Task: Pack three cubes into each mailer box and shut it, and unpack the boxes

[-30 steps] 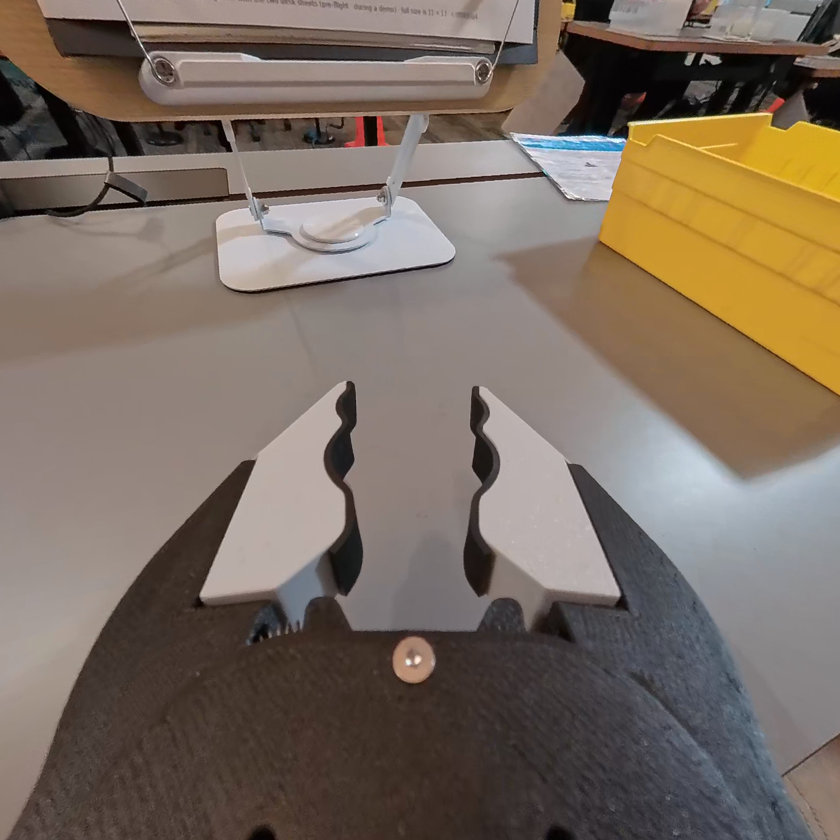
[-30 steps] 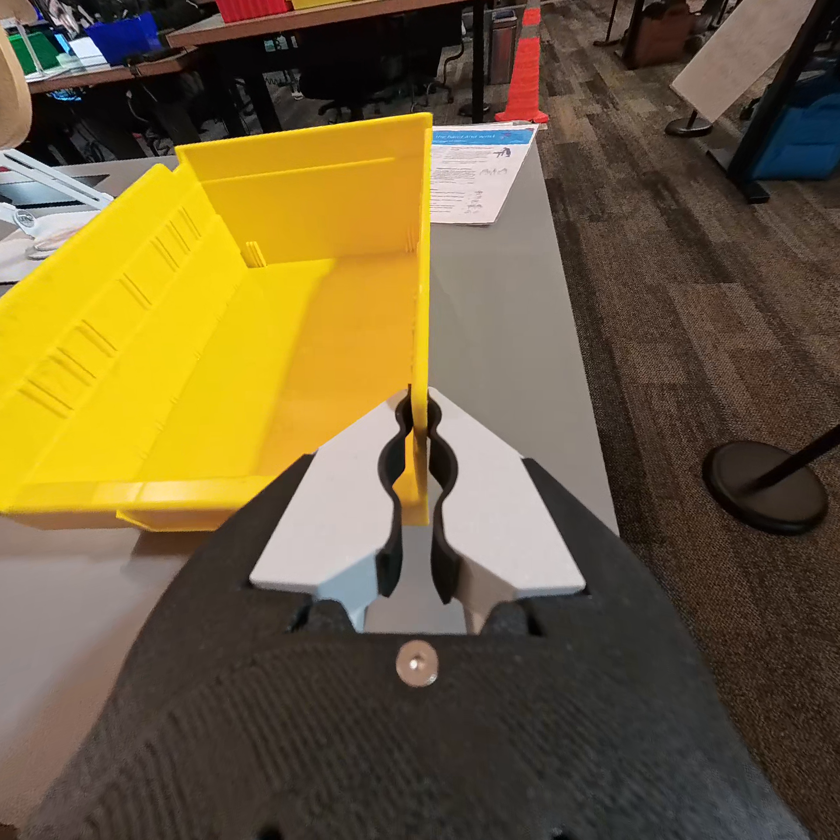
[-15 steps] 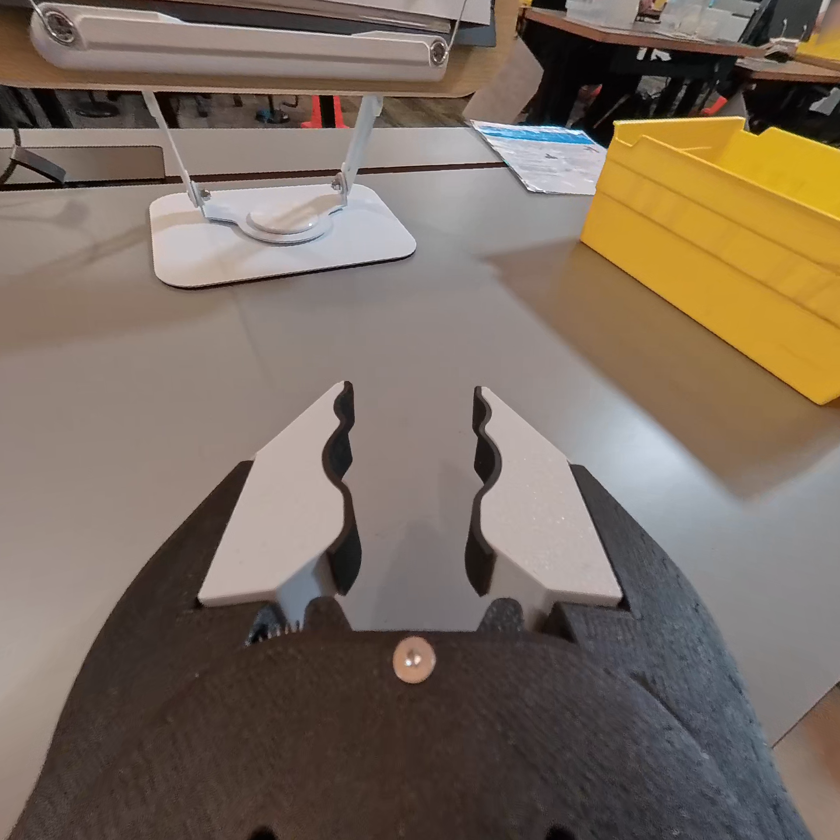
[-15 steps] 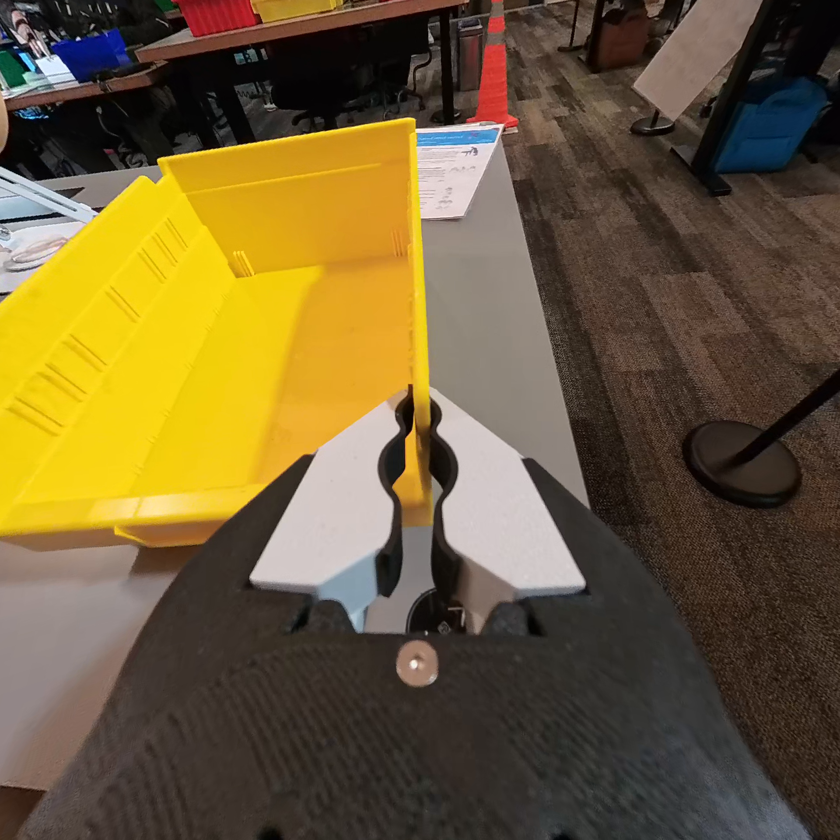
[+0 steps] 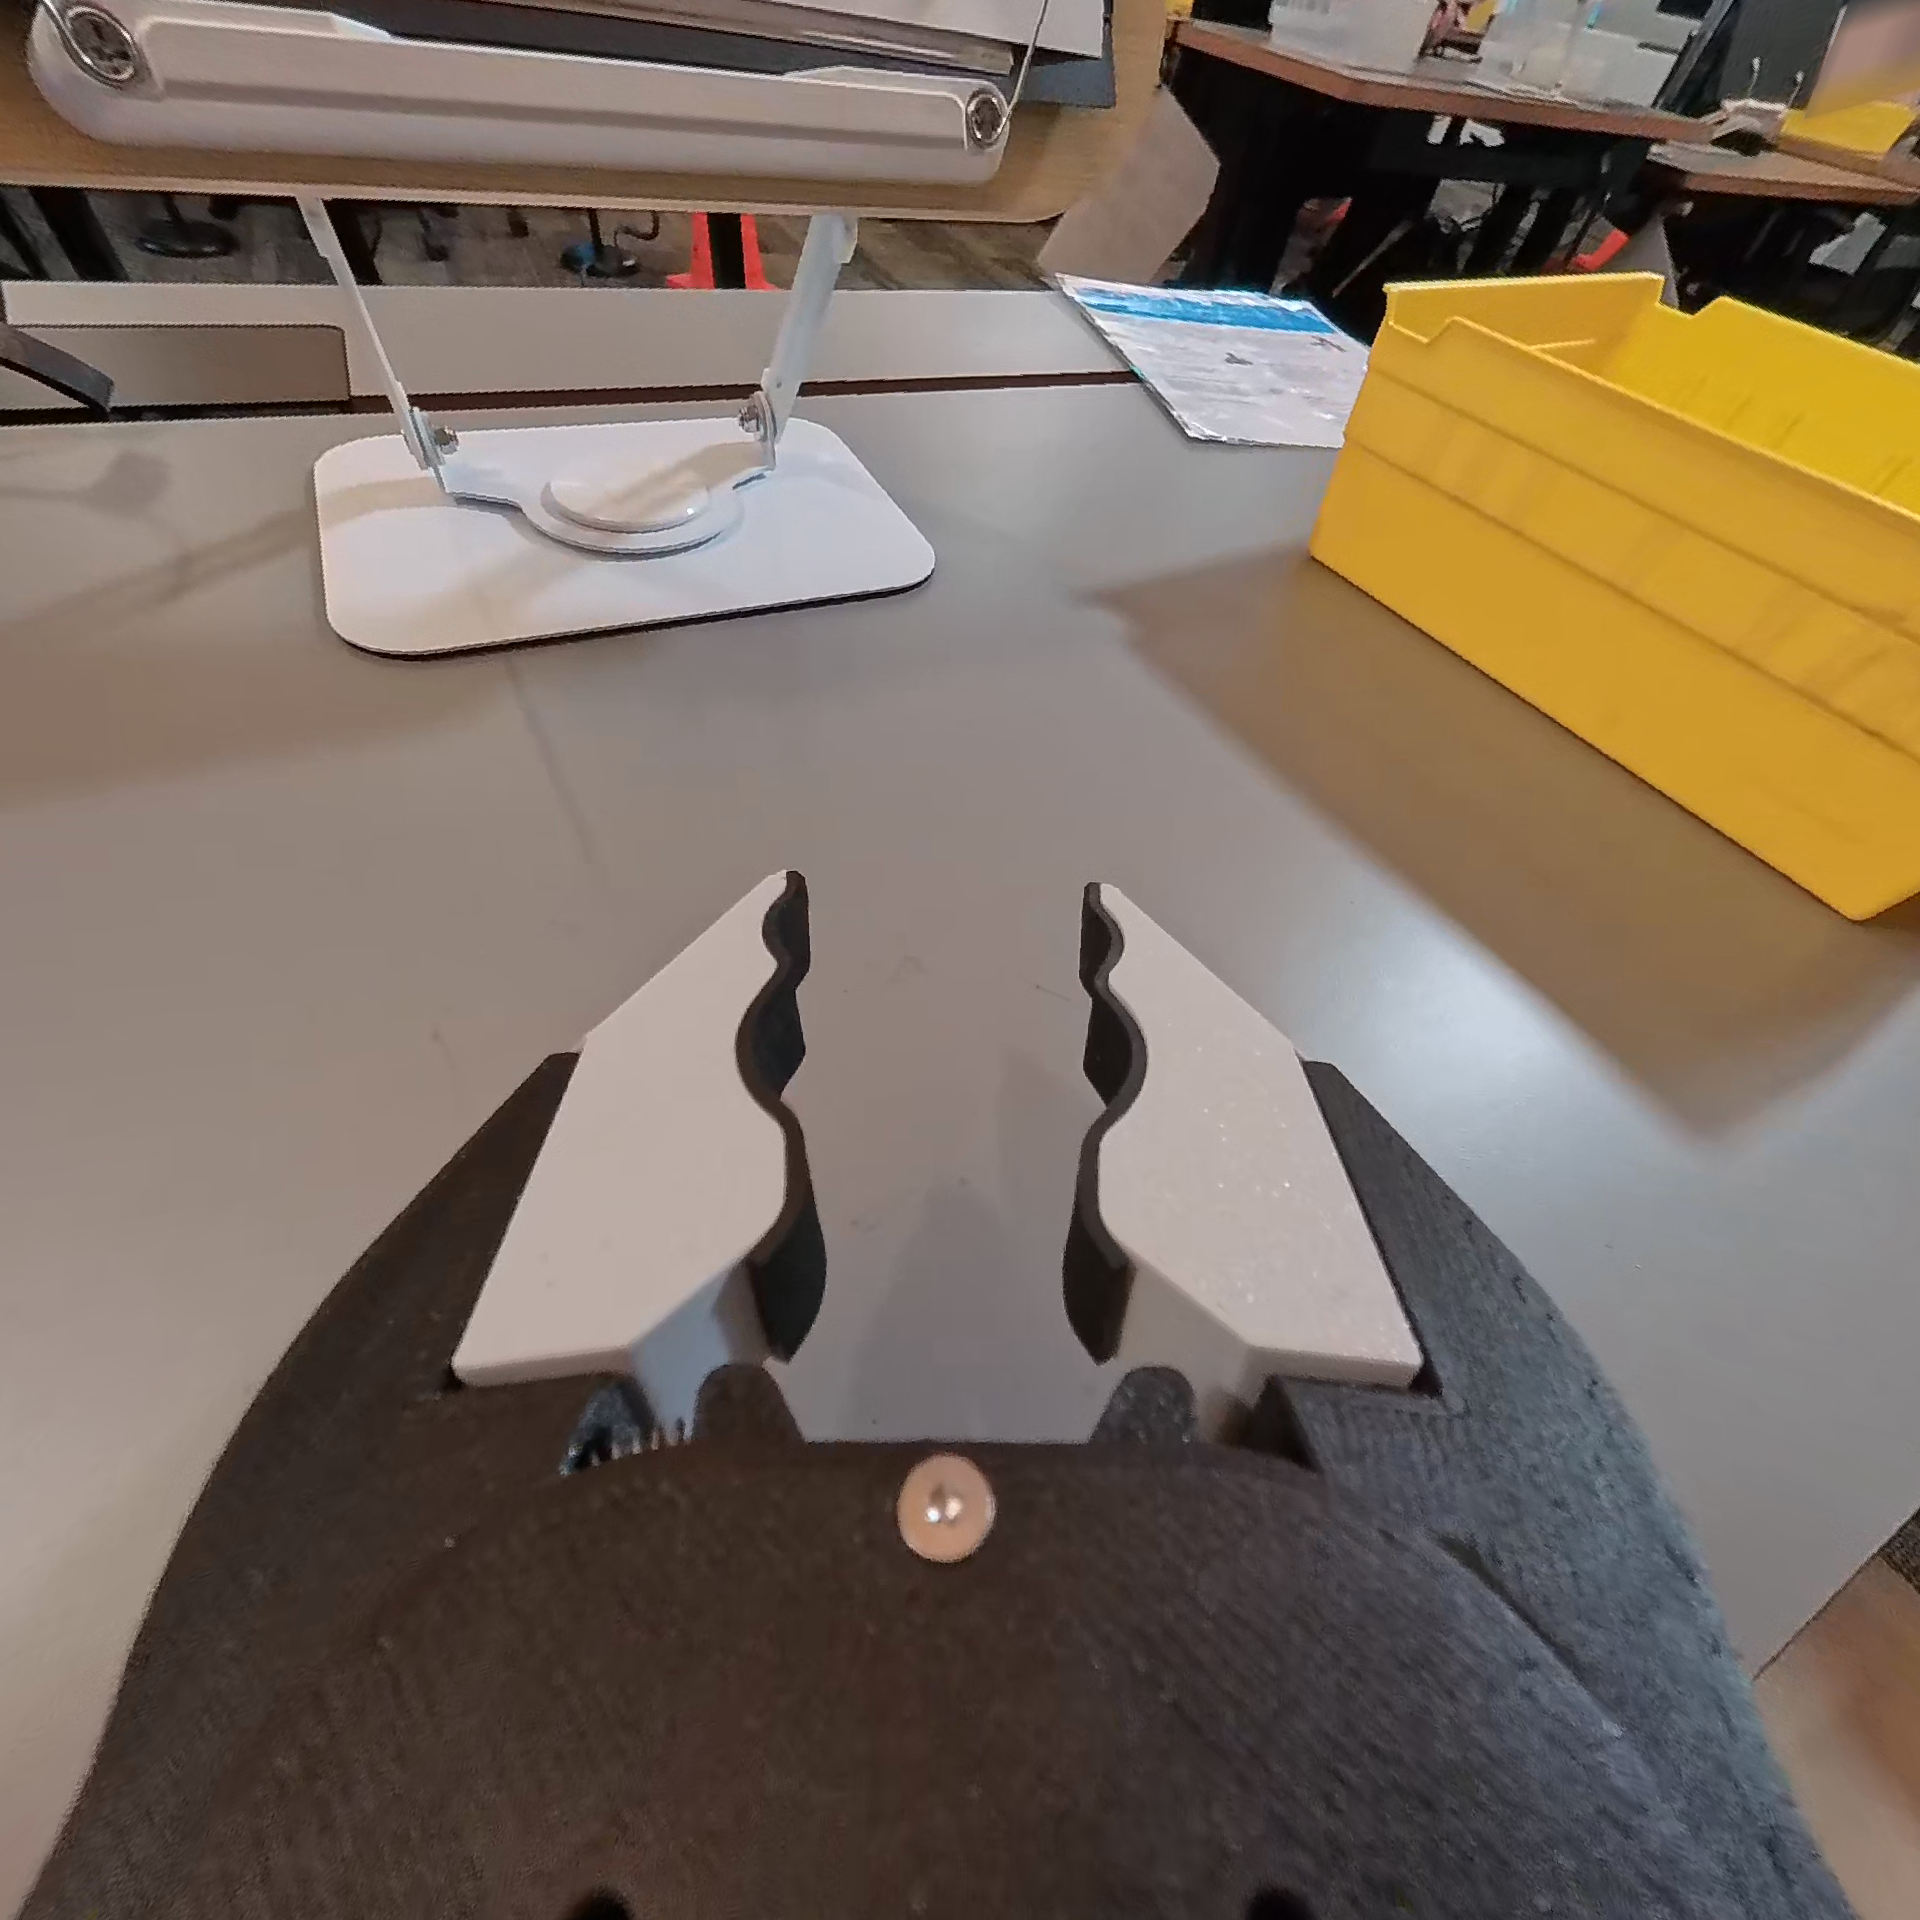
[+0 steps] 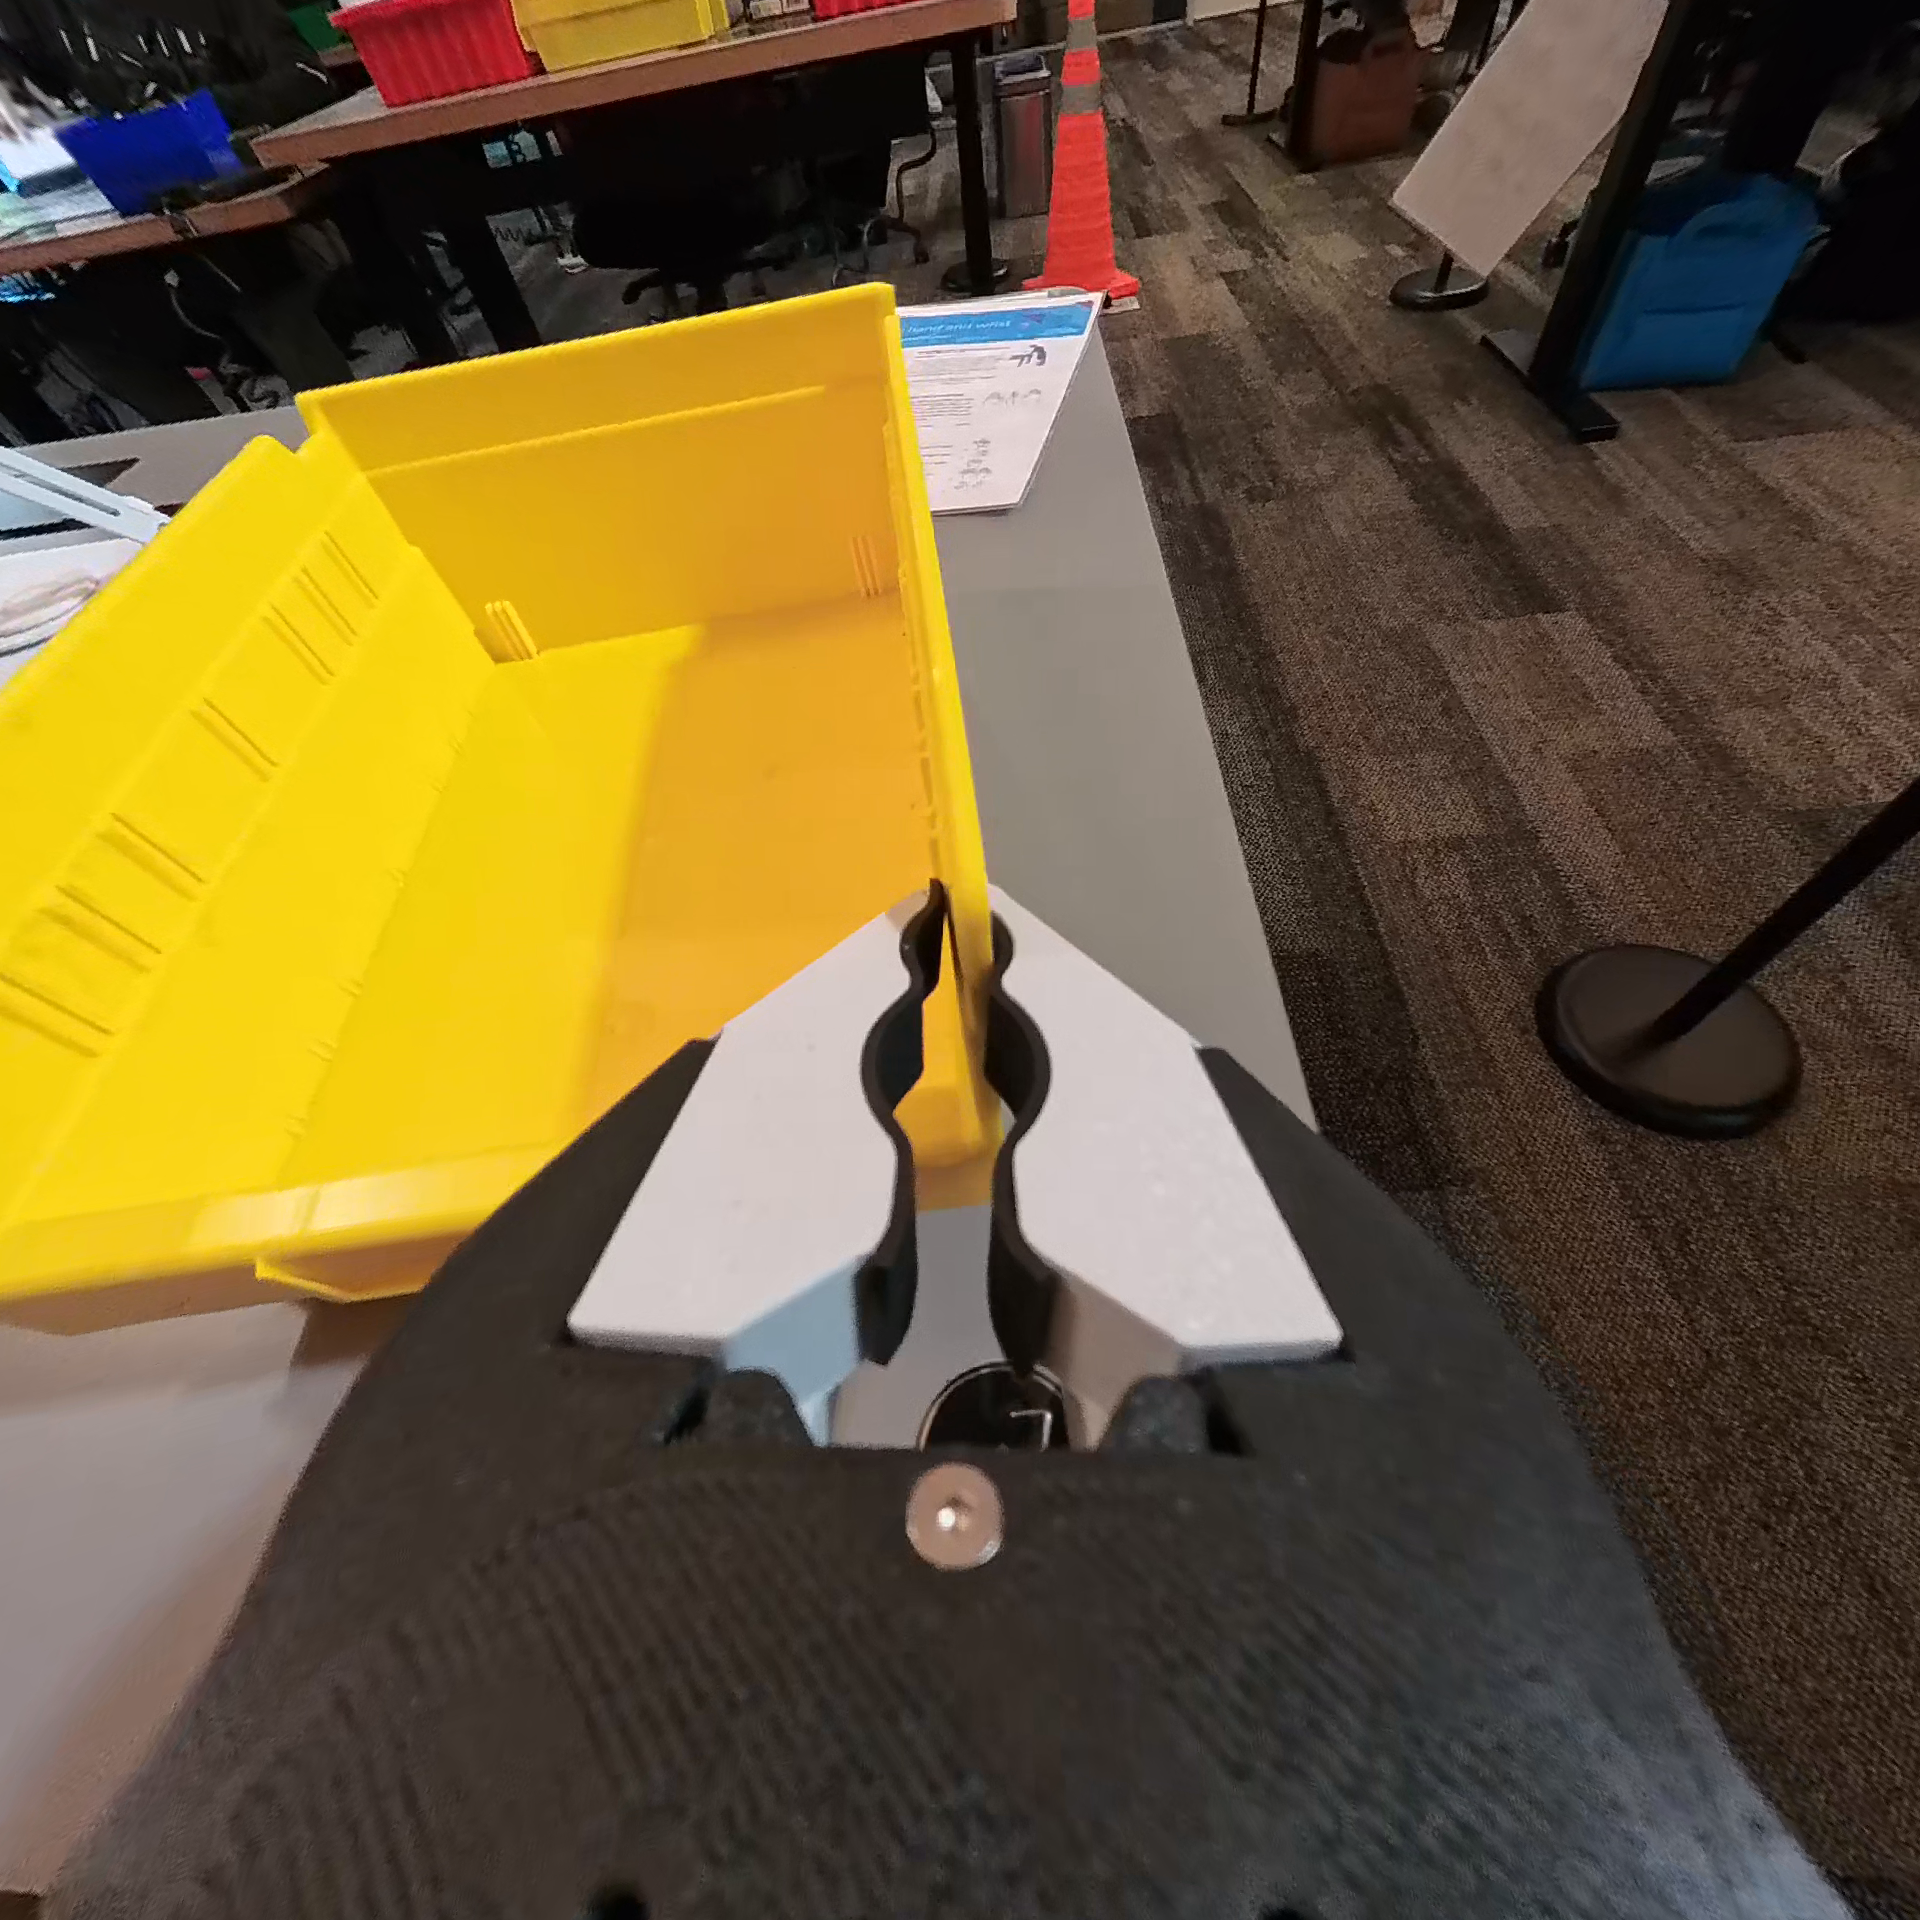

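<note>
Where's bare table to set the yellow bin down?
Widest bare patch: ahead of the open left gripper, between the white stand base and the yellow bin. Only a narrow strip lies right of the bin wall held by the right gripper, with a sheet behind.

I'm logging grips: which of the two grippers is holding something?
The right gripper, shut on the yellow plastic bin's side wall; the left gripper is open over bare grey table.

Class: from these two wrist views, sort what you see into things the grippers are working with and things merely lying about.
In use:
- right gripper, shut on the side wall of the empty yellow bin
- left gripper, open, holding nothing

Lying about:
- white stand on the grey table
- printed sheet
- orange cone on the floor
</note>
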Available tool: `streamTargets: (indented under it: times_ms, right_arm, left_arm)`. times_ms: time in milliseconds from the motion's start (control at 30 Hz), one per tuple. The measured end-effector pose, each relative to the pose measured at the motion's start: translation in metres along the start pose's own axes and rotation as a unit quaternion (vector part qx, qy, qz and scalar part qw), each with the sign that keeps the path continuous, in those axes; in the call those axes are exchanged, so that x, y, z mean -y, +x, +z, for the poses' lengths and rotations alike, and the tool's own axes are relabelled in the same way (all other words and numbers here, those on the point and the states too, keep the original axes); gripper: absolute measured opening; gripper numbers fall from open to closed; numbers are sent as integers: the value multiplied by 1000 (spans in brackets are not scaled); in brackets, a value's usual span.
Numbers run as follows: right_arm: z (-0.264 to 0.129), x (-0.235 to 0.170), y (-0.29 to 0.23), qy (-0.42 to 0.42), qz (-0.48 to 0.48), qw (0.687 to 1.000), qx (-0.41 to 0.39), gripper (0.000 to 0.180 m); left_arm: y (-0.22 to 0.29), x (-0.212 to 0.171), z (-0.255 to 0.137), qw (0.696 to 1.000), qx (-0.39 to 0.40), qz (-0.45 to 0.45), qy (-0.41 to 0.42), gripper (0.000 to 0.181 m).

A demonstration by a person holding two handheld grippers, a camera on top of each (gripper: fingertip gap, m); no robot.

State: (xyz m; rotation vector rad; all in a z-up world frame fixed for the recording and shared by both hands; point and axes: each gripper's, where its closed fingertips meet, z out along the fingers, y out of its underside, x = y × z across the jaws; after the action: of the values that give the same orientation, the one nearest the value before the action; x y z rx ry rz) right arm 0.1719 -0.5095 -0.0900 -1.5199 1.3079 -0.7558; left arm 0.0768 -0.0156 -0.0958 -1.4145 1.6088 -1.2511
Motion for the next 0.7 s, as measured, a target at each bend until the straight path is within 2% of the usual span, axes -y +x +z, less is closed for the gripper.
streamTargets:
  times_ms: [567,700]
  right_arm:
    - [0,-1,-5,5,19,1000,15,2]
    - [2,0,-2,9,18,1000,2,7]
  left_arm:
    - [2,0,0,1000,-8,1,-1,49]
    - [3,0,0,1000,-8,3,-1,49]
